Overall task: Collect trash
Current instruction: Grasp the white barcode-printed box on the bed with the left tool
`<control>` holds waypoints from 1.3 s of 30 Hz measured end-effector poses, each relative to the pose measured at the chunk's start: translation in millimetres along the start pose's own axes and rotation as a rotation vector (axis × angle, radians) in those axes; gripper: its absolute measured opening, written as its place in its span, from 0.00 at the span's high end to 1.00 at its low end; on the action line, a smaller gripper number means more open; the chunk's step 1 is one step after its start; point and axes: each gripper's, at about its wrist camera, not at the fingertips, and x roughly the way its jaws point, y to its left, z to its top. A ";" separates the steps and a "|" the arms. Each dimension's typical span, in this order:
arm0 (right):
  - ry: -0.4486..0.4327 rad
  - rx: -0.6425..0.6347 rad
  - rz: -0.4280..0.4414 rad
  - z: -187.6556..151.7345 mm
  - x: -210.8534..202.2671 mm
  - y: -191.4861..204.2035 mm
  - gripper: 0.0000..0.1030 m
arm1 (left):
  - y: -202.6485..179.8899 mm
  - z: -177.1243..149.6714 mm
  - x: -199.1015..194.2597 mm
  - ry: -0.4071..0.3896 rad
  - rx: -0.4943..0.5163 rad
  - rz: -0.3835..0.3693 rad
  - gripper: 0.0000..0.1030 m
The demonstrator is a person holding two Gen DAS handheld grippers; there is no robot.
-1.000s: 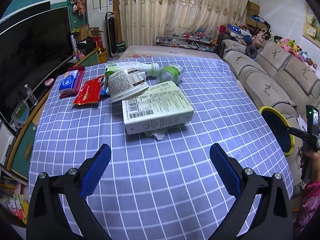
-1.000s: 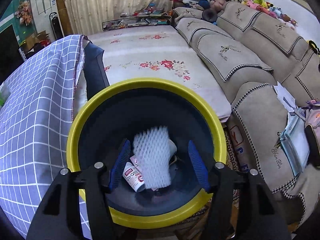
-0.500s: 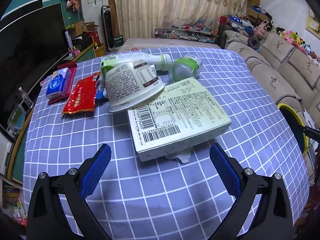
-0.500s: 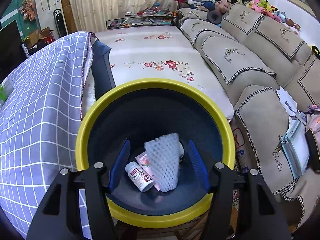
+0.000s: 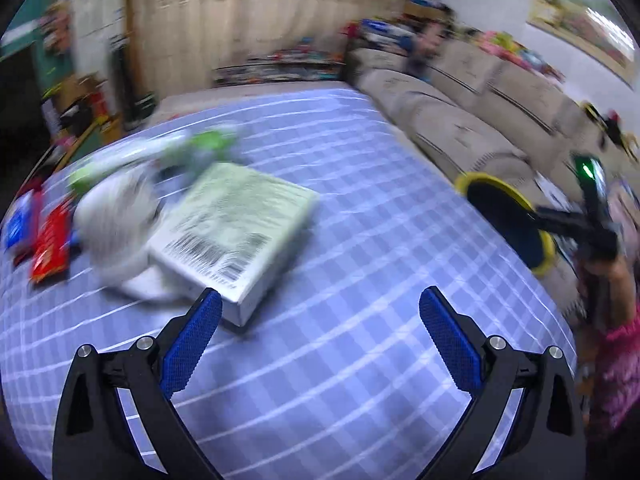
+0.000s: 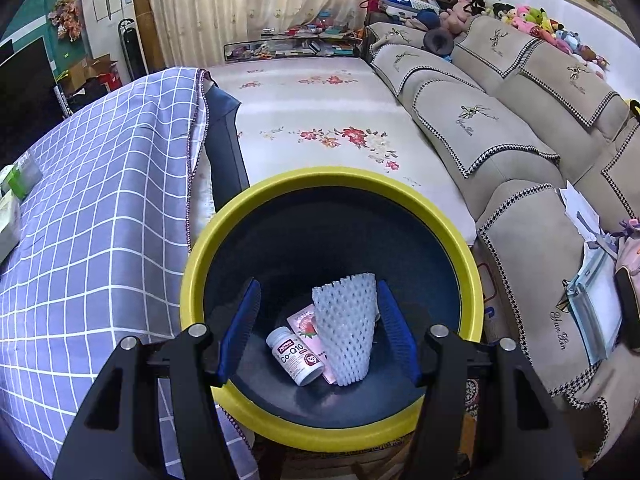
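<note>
In the blurred left wrist view, a pale green box [image 5: 236, 232] lies on the blue checked tablecloth [image 5: 360, 360]. My open left gripper [image 5: 320, 295] is just in front of it, its left pad by the box's near corner. Behind the box lie a white cup [image 5: 116, 216], a green bottle [image 5: 200, 148] and a red packet [image 5: 50, 248]. My right gripper [image 6: 319, 286] hangs open over the yellow-rimmed bin [image 6: 332, 178]. Down inside the bin are a white foam net [image 6: 346, 328], a pill bottle [image 6: 294, 354] and a pink packet [image 6: 308, 326].
The bin [image 5: 468, 179] stands off the table's right edge, with a person's hand [image 5: 600, 276] holding the right gripper there. A blue tissue pack [image 5: 16, 224] lies far left. A beige sofa [image 6: 500, 132] and a flowered mat [image 6: 320, 128] lie beyond the bin.
My left gripper has come down closer to the box and swung right, blurring the view. In the right wrist view the bin has shifted slightly right, and the foam net lies lower in it.
</note>
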 end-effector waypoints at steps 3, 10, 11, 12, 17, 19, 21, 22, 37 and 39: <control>-0.004 0.004 0.004 -0.2 -2.1 -1.1 0.44 | -32.2 4.1 6.2 0.002 0.085 -0.033 0.05; -0.004 0.003 0.009 -1.1 -1.5 -4.9 0.44 | -0.8 19.1 -17.6 -0.042 0.084 0.095 0.05; -0.003 0.004 0.009 -1.1 -0.7 -4.8 0.44 | 8.6 20.5 -19.7 -0.039 0.079 0.110 0.05; -0.002 0.006 0.012 -1.1 0.3 -4.8 0.44 | 19.6 23.5 -20.0 -0.031 0.075 0.115 0.05; 0.008 0.006 0.024 -2.9 5.3 -0.1 0.44 | 48.1 32.7 -11.4 0.011 0.075 0.067 0.05; 0.013 0.001 0.027 -3.1 7.1 2.4 0.44 | 48.2 36.4 -5.2 0.014 0.082 0.055 0.05; 0.015 -0.005 0.027 -3.1 7.7 4.5 0.44 | 47.7 39.4 4.8 0.021 0.086 0.051 0.05; 0.015 -0.008 0.027 -2.7 7.6 5.4 0.44 | 47.4 40.3 9.2 0.025 0.086 0.049 0.05; 0.031 -0.011 0.038 -5.4 14.2 7.5 0.44 | 20.5 43.4 59.2 0.122 0.188 0.115 0.05; 0.030 -0.011 0.041 -5.8 13.7 7.6 0.44 | 18.3 43.4 63.6 0.130 0.192 0.123 0.05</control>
